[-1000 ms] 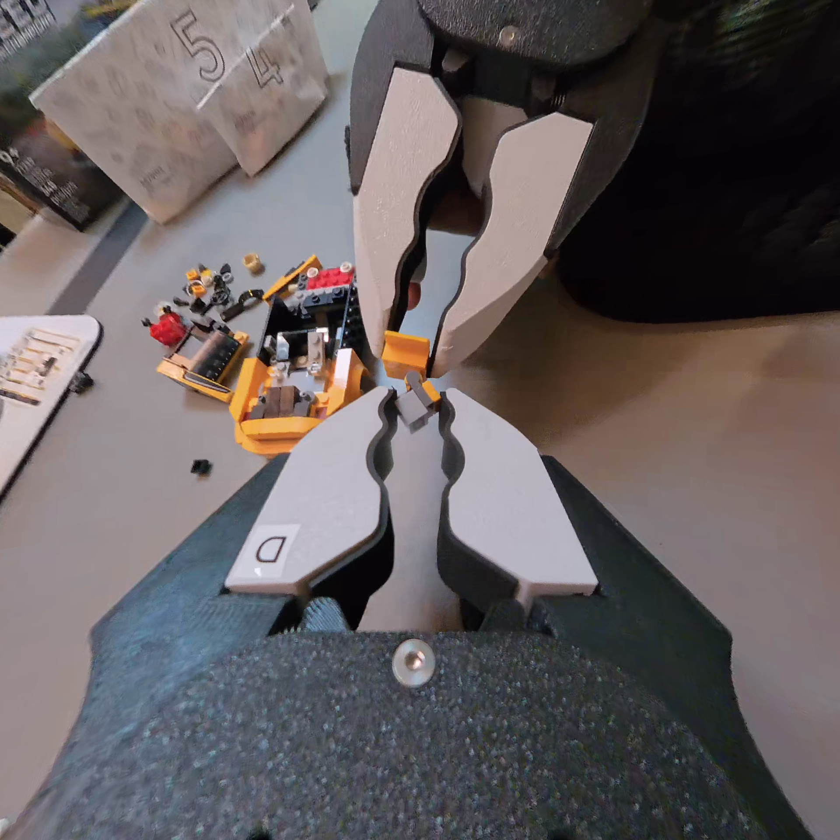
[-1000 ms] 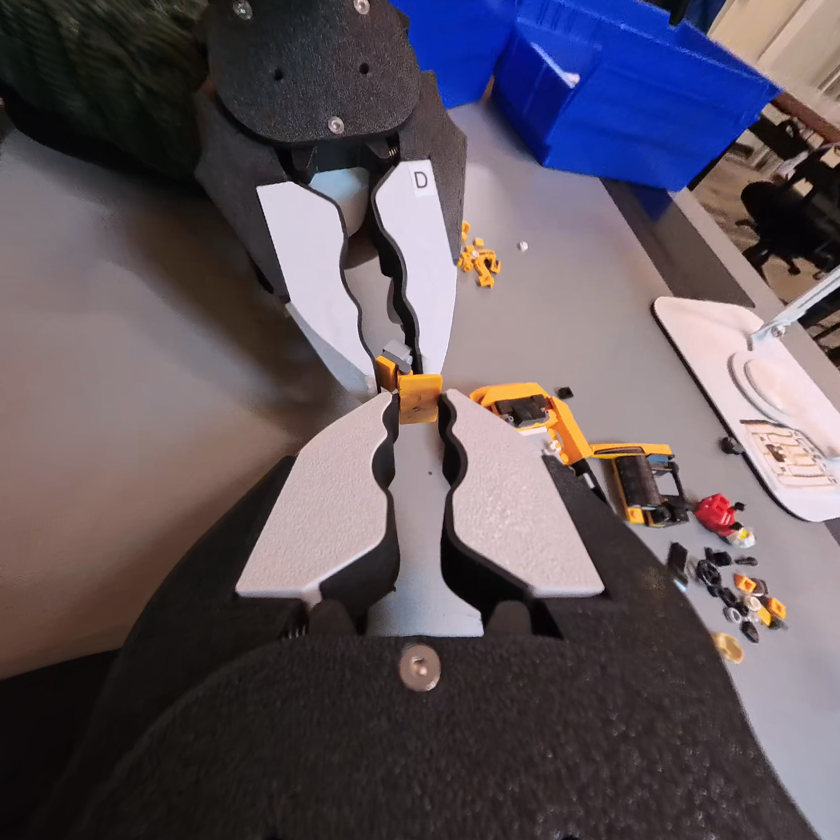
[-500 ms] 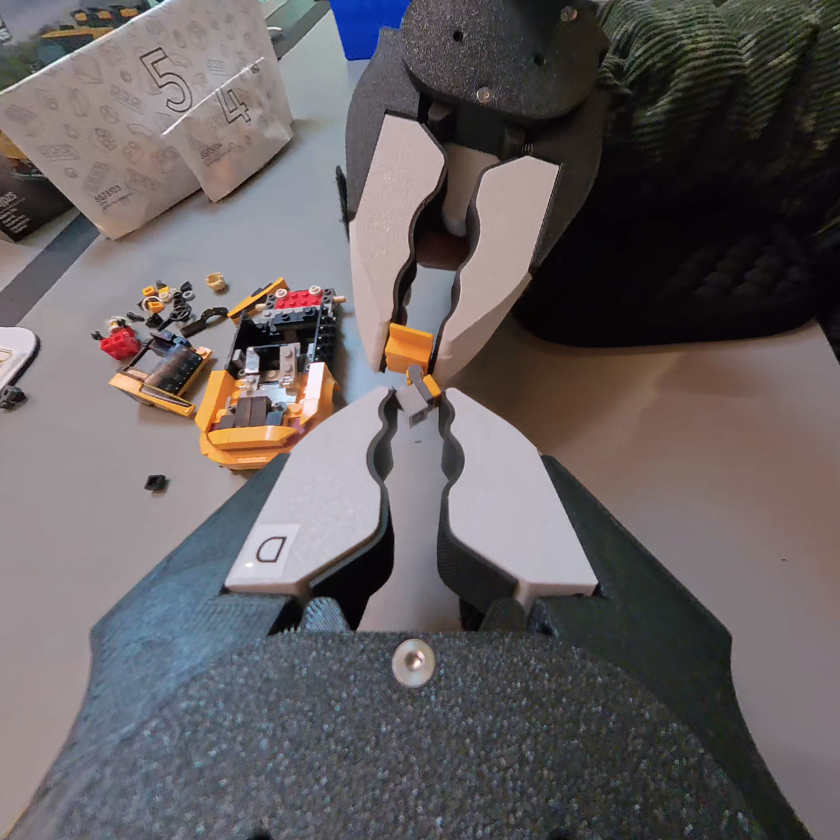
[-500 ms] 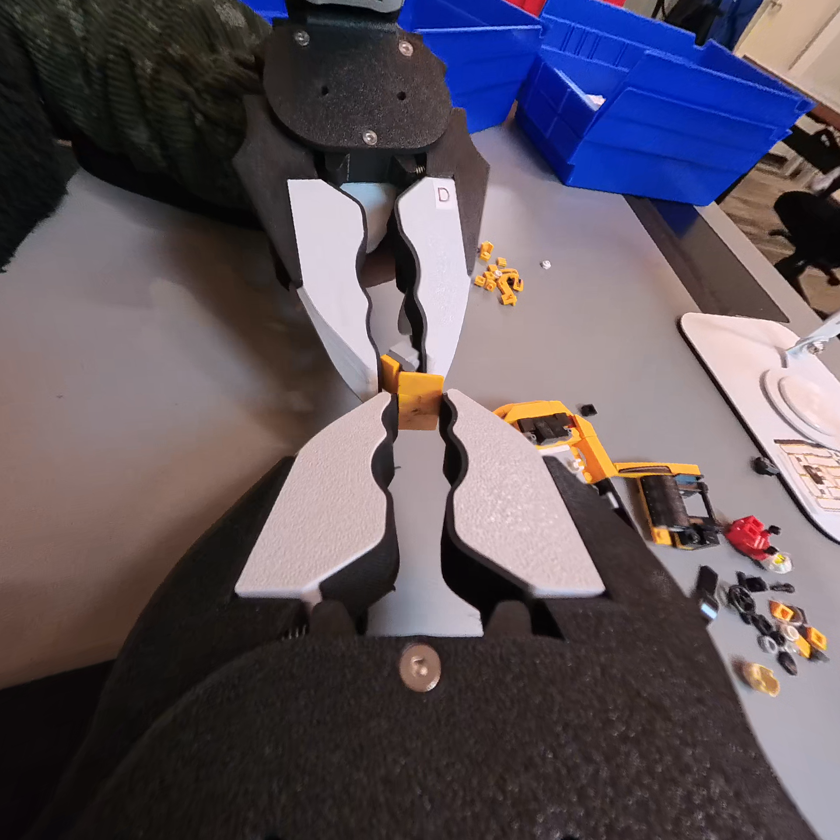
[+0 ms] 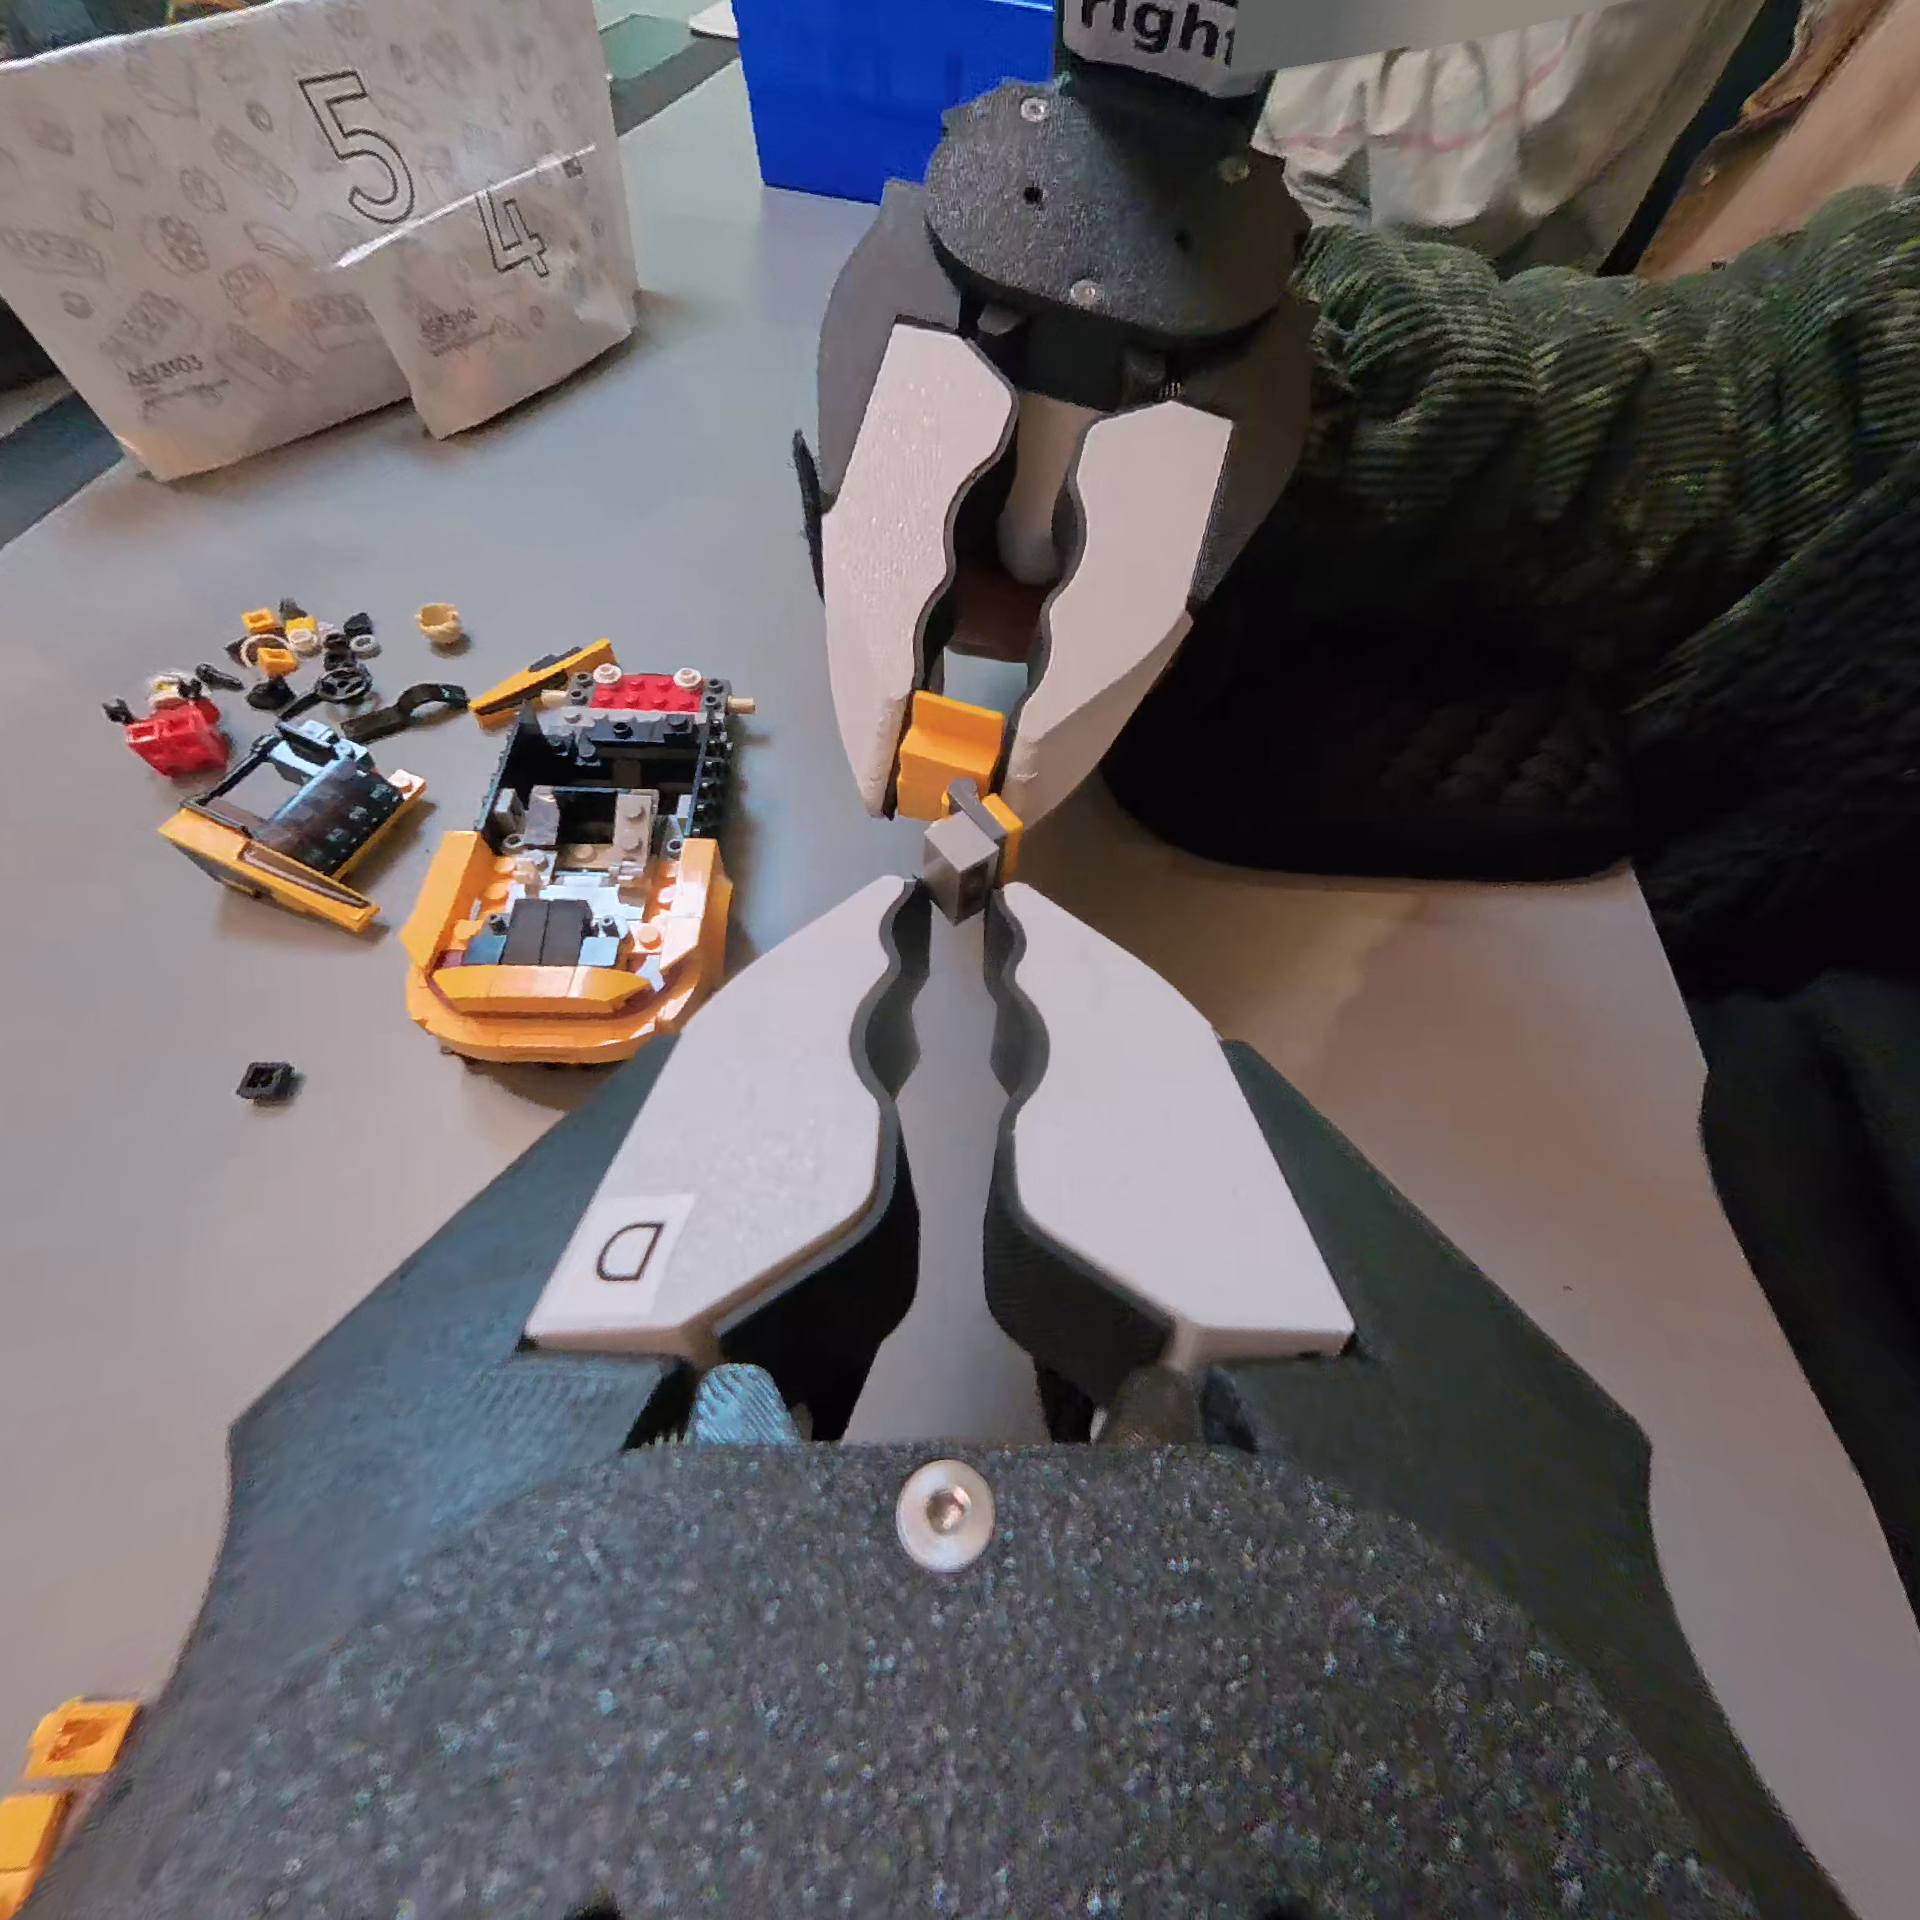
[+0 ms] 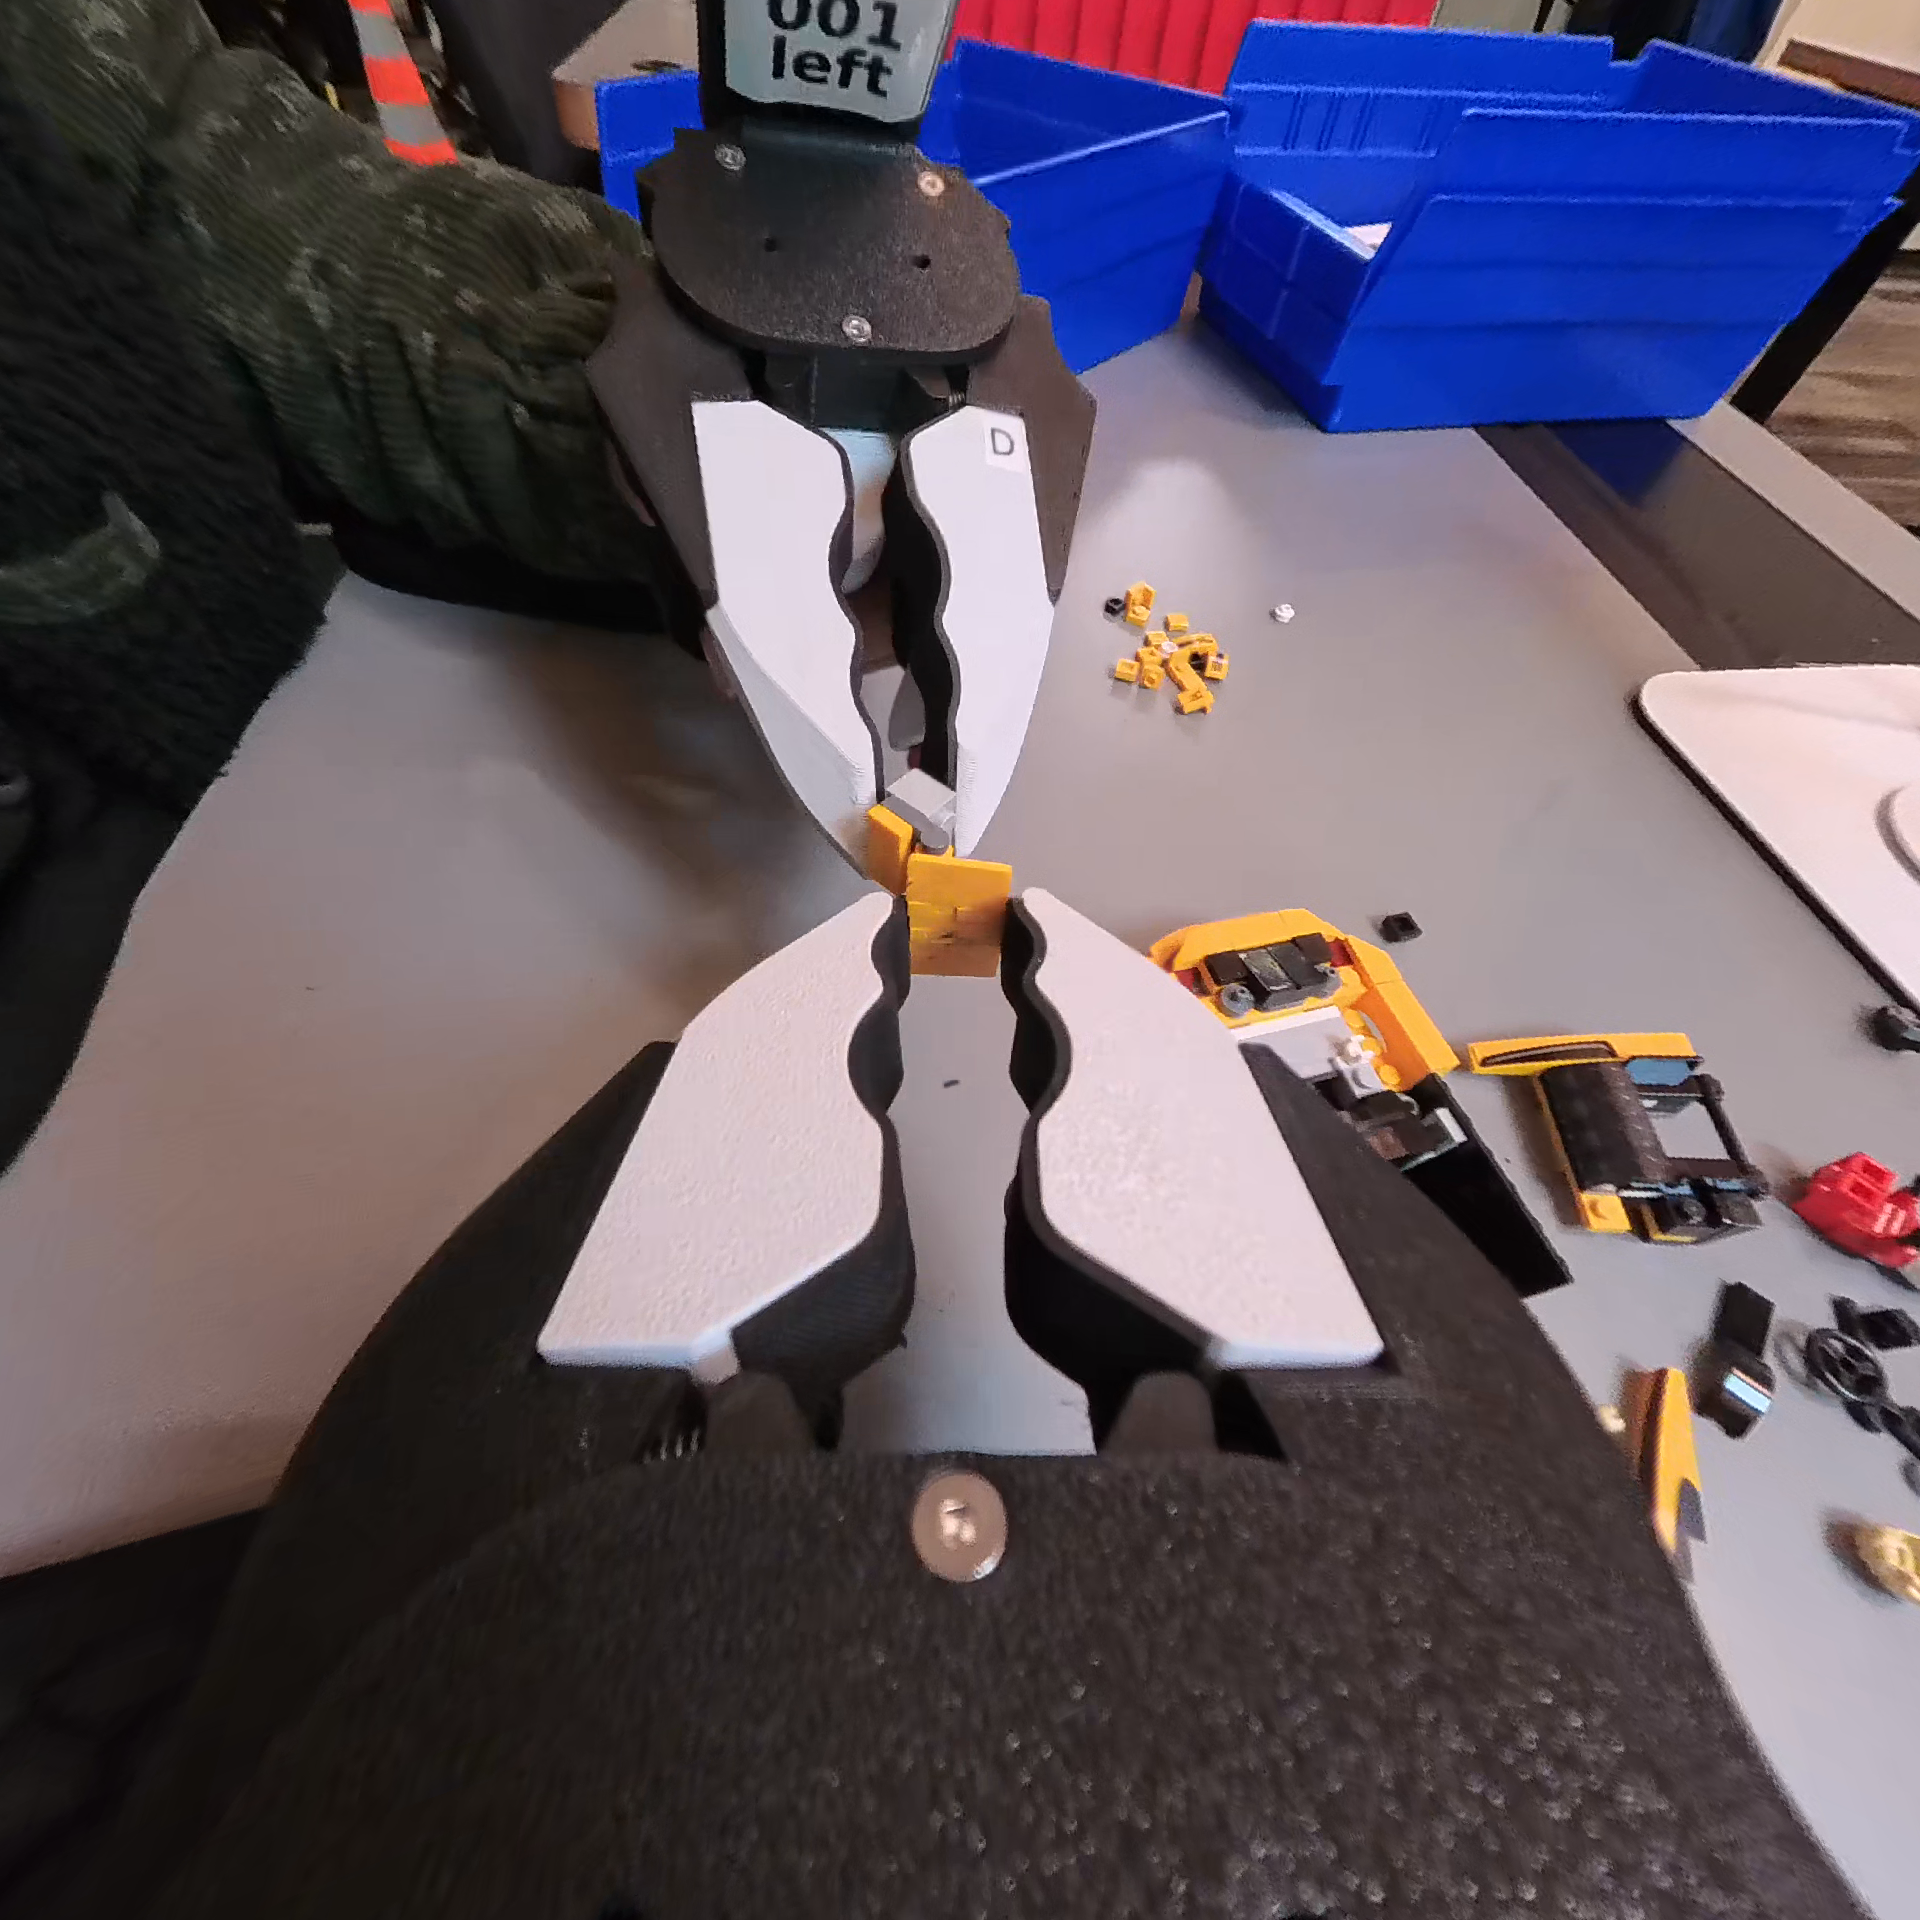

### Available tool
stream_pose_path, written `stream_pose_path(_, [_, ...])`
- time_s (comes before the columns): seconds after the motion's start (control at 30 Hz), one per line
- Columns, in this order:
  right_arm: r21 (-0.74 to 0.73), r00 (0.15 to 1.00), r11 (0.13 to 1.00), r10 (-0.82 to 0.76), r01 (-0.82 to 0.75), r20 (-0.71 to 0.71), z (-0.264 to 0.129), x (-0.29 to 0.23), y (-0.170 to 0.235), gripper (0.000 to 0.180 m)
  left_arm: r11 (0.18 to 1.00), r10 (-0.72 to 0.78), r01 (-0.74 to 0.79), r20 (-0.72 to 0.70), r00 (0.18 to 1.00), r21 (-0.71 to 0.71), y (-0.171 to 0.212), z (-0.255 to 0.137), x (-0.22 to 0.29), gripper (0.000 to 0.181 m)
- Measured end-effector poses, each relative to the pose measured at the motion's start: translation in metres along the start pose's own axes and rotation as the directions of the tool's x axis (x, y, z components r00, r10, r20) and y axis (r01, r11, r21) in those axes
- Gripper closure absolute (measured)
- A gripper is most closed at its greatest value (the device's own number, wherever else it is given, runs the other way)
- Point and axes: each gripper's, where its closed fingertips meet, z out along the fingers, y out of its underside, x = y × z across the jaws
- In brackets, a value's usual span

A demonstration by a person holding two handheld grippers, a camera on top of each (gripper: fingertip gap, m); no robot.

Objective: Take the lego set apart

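A small orange and grey lego piece is held in the air between both grippers, tip to tip. My left gripper (image 5: 956, 894) is shut on its grey end (image 5: 961, 868). My right gripper (image 6: 954, 914) is shut on its orange end (image 6: 956, 920). The two ends still touch. The partly stripped orange lego car (image 5: 566, 904) lies on the grey table left of the grippers; it also shows in the right wrist view (image 6: 1299, 977). A detached roof section (image 5: 296, 821) lies beside it.
A red piece (image 5: 171, 732) and several small loose parts (image 5: 301, 644) lie beyond the roof section. A heap of small orange parts (image 6: 1169, 660) lies farther off. Blue bins (image 6: 1538, 260), two white paper bags (image 5: 260, 229) and a white board (image 6: 1808, 790) ring the table. A green sleeve (image 5: 1610, 468) is behind the right gripper. The tips of both grippers are at nearly the same place. The detached roof section (image 5: 296, 821) sits 15 cm or so from the ends of my right fingers. Seen from the right wrist view (image 6: 1614, 1099) as well.
Both grippers stay shut on the small piece. The pair has tilted and shifted, so more of the far table, bags and bins now shows. The grey end has turned slightly.
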Motion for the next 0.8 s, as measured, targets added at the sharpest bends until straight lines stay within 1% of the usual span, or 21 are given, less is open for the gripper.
stream_pose_path(0.13, [-0.013,1.000,1.000,0.012,-0.012,-0.002,0.000,0.001,0.003,0.163,0.999,-0.032,0.032,0.004,0.999,0.006,0.002,0.003,-0.001,0.169])
stream_pose_path(0.2, [-0.033,1.000,0.999,0.011,-0.011,-0.015,0.002,0.002,0.006,0.163,1.000,0.012,-0.012,0.036,0.999,-0.002,0.004,0.005,-0.002,0.168])
stream_pose_path(0.27, [-0.041,0.999,0.999,0.016,-0.018,-0.035,0.002,0.006,0.008,0.163,1.000,0.010,-0.010,0.033,0.999,0.007,0.004,0.008,0.000,0.146])
stream_pose_path(0.3, [-0.038,0.999,0.999,0.019,-0.021,-0.036,0.002,0.006,0.007,0.163,1.000,0.002,-0.002,0.037,0.999,0.012,0.004,0.009,0.000,0.145])
stream_pose_path(0.33, [-0.036,0.999,0.999,0.020,-0.021,-0.033,0.002,0.005,0.007,0.163,1.000,-0.001,0.000,0.055,0.998,0.023,0.002,0.009,-0.003,0.151])
stream_pose_path(0.37, [-0.041,0.999,0.999,0.013,-0.015,-0.034,0.003,0.005,0.007,0.163,0.999,-0.009,0.006,0.070,0.998,0.036,0.000,0.008,-0.005,0.162])
stream_pose_path(0.4, [-0.044,0.999,0.999,0.004,-0.006,-0.042,0.003,0.005,0.007,0.163,0.999,-0.020,0.018,0.056,0.998,0.040,-0.001,0.008,-0.004,0.164])
stream_pose_path(0.53, [-0.022,0.999,1.000,-0.006,0.005,-0.038,0.002,0.003,0.002,0.163,0.999,-0.030,0.028,0.055,0.998,0.040,-0.004,0.004,-0.002,0.164])
stream_pose_path(0.7, [0.058,1.000,0.998,0.017,-0.015,-0.025,-0.004,0.003,-0.010,0.163,0.989,-0.100,0.100,-0.008,0.995,0.109,-0.015,-0.001,-0.001,0.165])
stream_pose_path(0.77, [0.087,0.999,0.995,0.041,-0.042,0.010,-0.006,0.000,-0.014,0.163,0.988,-0.087,0.088,-0.016,0.996,0.123,-0.019,-0.003,0.003,0.164])
stream_pose_path(0.8, [0.091,0.998,0.994,0.055,-0.056,0.019,-0.009,0.001,-0.013,0.163,0.989,-0.080,0.079,0.003,0.997,0.126,-0.019,-0.005,0.001,0.164])
